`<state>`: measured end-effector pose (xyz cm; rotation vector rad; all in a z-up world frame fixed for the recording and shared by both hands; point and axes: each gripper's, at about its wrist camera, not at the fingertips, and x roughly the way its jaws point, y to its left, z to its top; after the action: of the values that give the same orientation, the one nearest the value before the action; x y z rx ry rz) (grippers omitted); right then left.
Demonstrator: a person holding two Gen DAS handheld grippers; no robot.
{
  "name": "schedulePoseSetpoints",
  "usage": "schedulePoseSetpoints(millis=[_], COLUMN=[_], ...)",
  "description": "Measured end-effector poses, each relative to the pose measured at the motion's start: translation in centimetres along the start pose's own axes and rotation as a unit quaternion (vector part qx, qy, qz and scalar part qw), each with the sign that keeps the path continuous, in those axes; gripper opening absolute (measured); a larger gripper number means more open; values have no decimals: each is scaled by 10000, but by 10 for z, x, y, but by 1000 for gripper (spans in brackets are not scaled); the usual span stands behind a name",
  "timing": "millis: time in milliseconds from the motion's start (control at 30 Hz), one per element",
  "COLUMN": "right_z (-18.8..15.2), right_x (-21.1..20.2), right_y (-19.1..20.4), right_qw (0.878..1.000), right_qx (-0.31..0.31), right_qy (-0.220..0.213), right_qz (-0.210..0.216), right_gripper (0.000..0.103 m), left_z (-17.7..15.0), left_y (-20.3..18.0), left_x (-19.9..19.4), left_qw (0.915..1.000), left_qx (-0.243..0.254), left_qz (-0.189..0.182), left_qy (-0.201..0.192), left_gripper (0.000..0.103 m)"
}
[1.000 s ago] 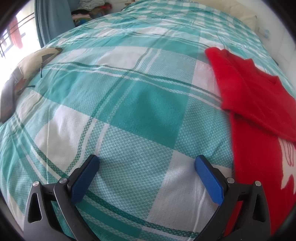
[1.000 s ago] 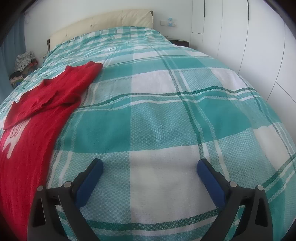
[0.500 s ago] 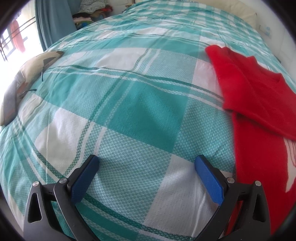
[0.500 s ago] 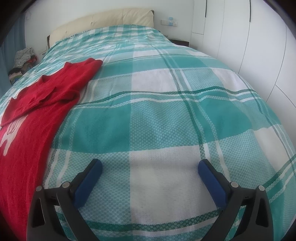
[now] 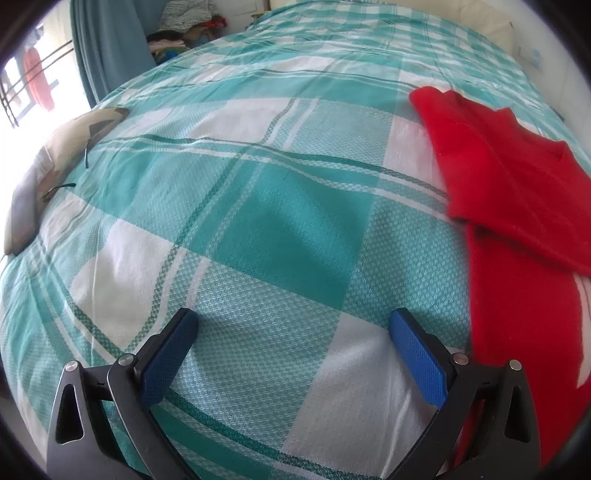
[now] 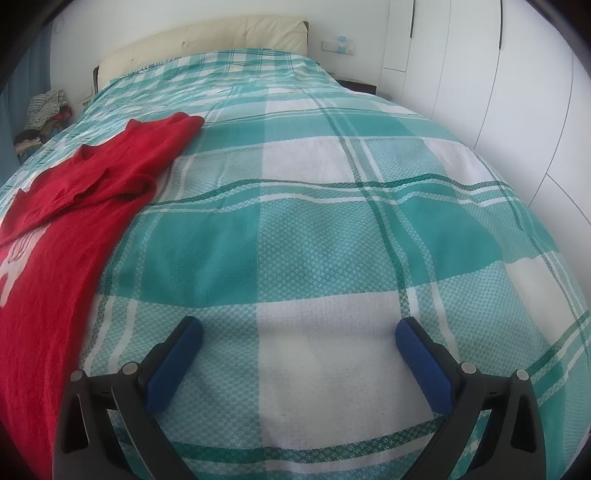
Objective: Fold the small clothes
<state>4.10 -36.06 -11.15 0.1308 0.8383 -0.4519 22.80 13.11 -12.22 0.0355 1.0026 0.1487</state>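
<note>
A red knit garment (image 5: pixel 517 229) with a white print lies on the teal and white checked bedspread (image 5: pixel 277 229), its top part folded down over the body. In the left wrist view it is at the right. In the right wrist view the garment (image 6: pixel 66 221) is at the left. My left gripper (image 5: pixel 293 325) is open and empty over bare bedspread, just left of the garment's edge. My right gripper (image 6: pixel 299 332) is open and empty over the bedspread (image 6: pixel 332 229), to the right of the garment.
A beige and dark cushion (image 5: pixel 48 173) lies at the bed's left edge by a blue curtain (image 5: pixel 107 48). A pile of clothes (image 5: pixel 184 29) sits beyond the bed. A cream headboard (image 6: pixel 207 40) and white wardrobe doors (image 6: pixel 498 81) stand at the far end and right.
Both grippers have drifted slightly; the garment sits a little farther to the side in each view. Both stay open and empty.
</note>
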Motion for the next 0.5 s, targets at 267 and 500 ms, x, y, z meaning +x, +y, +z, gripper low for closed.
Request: schedulePoseSetpoints(millis=[267, 500], right_z=[0, -1], right_x=[0, 0], right_y=[0, 0], right_qw=[10000, 10000], right_qx=[-9, 1], right_qy=[-42, -51], right_qz=[-40, -33], right_gripper=[103, 103], left_z=[-2, -6], left_y=[-2, -4], left_x=[0, -1], left_qw=[9999, 9997], left_qx=[-6, -19], left_qz=[48, 64], left_qy=[-89, -230], left_gripper=[103, 103])
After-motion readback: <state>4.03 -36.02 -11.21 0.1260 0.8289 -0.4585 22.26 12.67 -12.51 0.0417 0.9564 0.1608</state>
